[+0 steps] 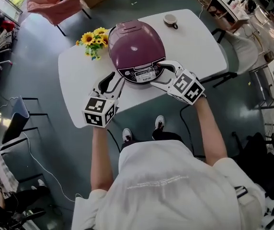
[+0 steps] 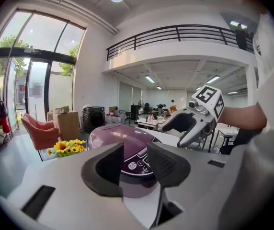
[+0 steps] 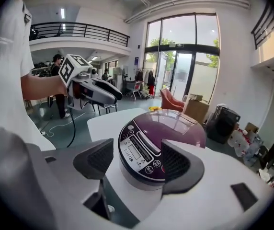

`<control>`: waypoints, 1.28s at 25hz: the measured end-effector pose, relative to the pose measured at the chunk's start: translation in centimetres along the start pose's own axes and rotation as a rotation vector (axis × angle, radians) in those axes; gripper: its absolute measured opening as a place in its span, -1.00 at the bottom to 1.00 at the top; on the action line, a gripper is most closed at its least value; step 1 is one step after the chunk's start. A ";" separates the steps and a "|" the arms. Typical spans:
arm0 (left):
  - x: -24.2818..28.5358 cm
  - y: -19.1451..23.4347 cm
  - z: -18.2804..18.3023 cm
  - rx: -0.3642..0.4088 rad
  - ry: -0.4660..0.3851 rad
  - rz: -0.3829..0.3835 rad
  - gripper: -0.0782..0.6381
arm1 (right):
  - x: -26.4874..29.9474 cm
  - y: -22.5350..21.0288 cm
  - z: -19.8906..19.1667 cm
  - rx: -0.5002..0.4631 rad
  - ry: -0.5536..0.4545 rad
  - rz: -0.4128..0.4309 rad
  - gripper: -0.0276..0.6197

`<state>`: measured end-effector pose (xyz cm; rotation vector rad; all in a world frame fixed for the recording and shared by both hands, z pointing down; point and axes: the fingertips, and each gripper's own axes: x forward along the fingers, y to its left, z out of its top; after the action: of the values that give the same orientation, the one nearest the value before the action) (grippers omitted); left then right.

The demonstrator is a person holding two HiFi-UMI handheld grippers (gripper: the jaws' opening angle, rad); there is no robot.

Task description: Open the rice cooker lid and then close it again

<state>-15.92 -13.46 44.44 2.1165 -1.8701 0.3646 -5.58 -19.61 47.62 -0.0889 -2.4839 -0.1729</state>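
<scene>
Both arms reach fwd over the white table [image 1: 77, 87]. Left gripper [image 1: 112, 78] sits at the purple rice cooker's [image 1: 134, 44] front-left, right gripper [image 1: 164, 66] at its front-right, maybe touching it, hard to tell. Both jaws apart, nothing btwn them. Cooker is closed.

The person wears a white short-sleeved T-shirt [image 1: 175, 186] with a faint, pale line of print across it, dark trousers [image 1: 168, 137] and black-and-white shoes [image 1: 160, 123]. The left gripper [image 1: 114, 77] and the right gripper [image 1: 162, 71] share one build: smooth white shells with small dark rectangular slots. Each carries a cube [image 1: 99, 111] faced with black-and-white square markers. Each also has 2 black fingers [image 2: 168, 165], curved on the outside, with cross-hatched inner pads.
</scene>
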 end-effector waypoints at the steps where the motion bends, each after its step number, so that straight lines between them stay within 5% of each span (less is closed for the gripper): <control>1: -0.1 -0.1 -0.4 -0.011 0.008 0.014 -0.31 | 0.5 0.1 -0.2 -0.012 0.012 0.024 0.08; 10: 0.0 -0.1 -2.0 -0.057 0.021 0.051 -0.31 | 4.0 1.7 -1.7 -0.139 0.149 0.189 0.13; 17: -0.8 0.3 -1.8 -0.034 0.025 0.050 -0.31 | 6.0 1.8 -3.0 -0.201 0.235 0.214 0.16; 32: -3.5 3.2 -3.1 -0.053 0.034 0.069 -0.31 | 6.5 1.4 -2.6 -0.168 0.282 0.206 0.15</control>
<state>-19.54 -9.43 46.13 2.0031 -1.9153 0.3599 -8.98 -18.50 53.78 -0.3649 -2.1593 -0.2857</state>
